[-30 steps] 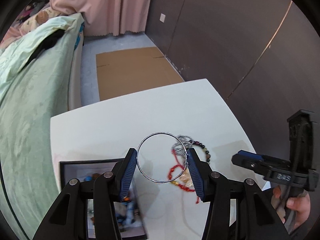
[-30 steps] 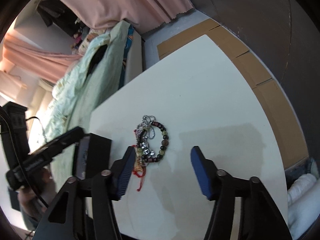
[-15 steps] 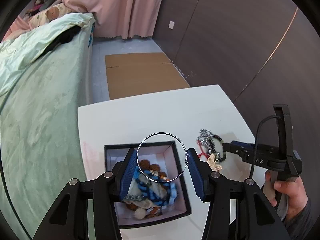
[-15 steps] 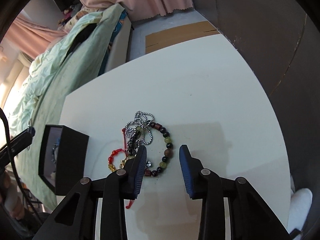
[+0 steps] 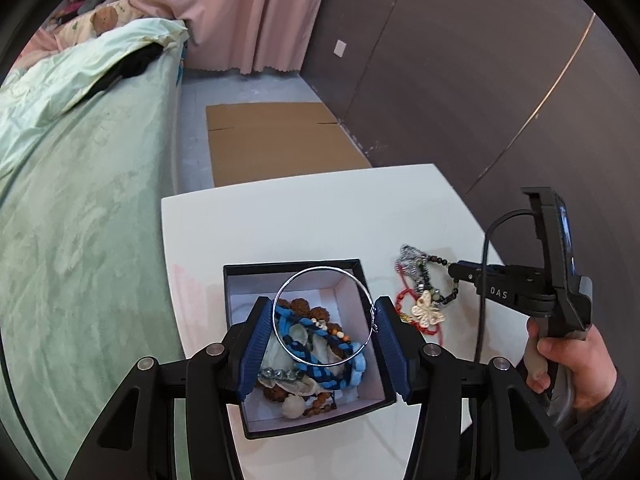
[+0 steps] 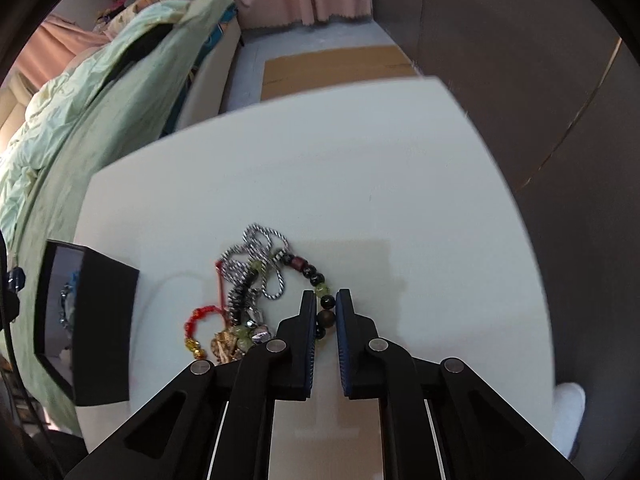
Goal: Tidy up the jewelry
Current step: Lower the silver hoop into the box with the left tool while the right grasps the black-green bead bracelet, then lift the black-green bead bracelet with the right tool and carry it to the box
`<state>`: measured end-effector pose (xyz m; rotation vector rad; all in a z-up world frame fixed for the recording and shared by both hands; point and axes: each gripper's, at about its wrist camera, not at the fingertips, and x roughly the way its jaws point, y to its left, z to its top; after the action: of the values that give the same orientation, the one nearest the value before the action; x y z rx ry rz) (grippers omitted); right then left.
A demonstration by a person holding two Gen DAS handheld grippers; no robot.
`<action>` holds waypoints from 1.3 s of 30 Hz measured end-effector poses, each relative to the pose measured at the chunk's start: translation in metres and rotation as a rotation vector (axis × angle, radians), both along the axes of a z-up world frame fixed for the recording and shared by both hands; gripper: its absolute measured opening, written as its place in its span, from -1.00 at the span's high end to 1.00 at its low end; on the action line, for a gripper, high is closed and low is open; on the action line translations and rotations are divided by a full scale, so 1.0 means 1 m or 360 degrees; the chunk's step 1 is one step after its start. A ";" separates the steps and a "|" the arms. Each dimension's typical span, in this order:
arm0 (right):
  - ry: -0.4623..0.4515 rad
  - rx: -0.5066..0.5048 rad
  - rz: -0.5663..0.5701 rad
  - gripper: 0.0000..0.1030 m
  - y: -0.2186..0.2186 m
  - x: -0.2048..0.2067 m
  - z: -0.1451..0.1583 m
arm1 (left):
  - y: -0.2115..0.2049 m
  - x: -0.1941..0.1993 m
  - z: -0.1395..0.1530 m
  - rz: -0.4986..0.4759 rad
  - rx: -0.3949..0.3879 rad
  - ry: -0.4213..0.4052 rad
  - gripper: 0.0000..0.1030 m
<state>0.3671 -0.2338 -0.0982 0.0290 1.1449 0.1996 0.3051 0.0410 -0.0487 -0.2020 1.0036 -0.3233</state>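
My left gripper (image 5: 323, 305) is shut on a thin silver bangle (image 5: 320, 268), holding it upright over an open black box (image 5: 292, 266) with a white lining. Blue braided cord, brown beads and several other pieces lie inside the box. On the white table (image 6: 360, 160), right of the box, a tangled pile holds a silver chain (image 6: 260, 240), a red cord bracelet (image 6: 200, 314), a butterfly charm (image 5: 428, 312) and a beaded bracelet (image 6: 316, 278). My right gripper (image 6: 326, 295) points down at the pile. Its jaws are closing and the pads pinch the beaded bracelet's dark beads.
The box (image 6: 100, 320) stands near the table's left edge. A bed with a green cover (image 5: 80, 200) runs along the left. Flat cardboard (image 5: 272, 140) lies on the floor beyond the table. A dark wall (image 5: 480, 80) is at right. A person's hand (image 5: 568, 356) holds the right gripper's handle.
The left gripper carried the bangle from above the pile to above the open box. The right gripper swung over the pile and its jaws narrowed from wide apart onto the beaded bracelet.
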 end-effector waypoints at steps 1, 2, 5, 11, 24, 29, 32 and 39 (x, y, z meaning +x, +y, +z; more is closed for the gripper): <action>-0.0019 0.0006 0.0004 0.79 -0.001 -0.003 0.008 | 0.001 0.000 0.000 -0.0001 -0.0007 0.0009 -0.22; -0.0040 0.0009 0.0010 0.79 -0.002 -0.005 0.014 | 0.001 0.000 -0.001 0.0003 -0.0013 0.0012 -0.38; -0.0101 0.0013 0.0033 0.79 0.002 -0.009 0.035 | 0.004 -0.001 0.001 0.0018 -0.0037 0.0001 -0.49; -0.0232 0.0044 0.0112 0.79 0.017 -0.021 0.083 | 0.016 -0.006 0.012 0.0059 -0.0064 -0.0049 -0.49; -0.0347 0.0167 0.0323 0.79 0.083 -0.036 0.131 | 0.059 -0.013 0.026 0.0216 -0.0117 -0.0115 -0.49; -0.0346 0.0193 0.0401 0.79 0.109 -0.038 0.131 | 0.071 -0.015 0.026 0.0259 -0.0129 -0.0116 -0.49; -0.0320 0.0223 0.0444 0.79 0.124 -0.038 0.125 | 0.074 -0.015 0.025 0.0275 -0.0132 -0.0114 -0.56; -0.0277 0.0250 0.0546 0.79 0.146 -0.035 0.111 | 0.077 -0.012 0.022 0.0306 -0.0152 -0.0115 -0.68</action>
<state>0.3320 -0.0877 0.0126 -0.0455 0.9528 0.5859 0.2935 0.1176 -0.0266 -0.3685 0.8907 -0.2018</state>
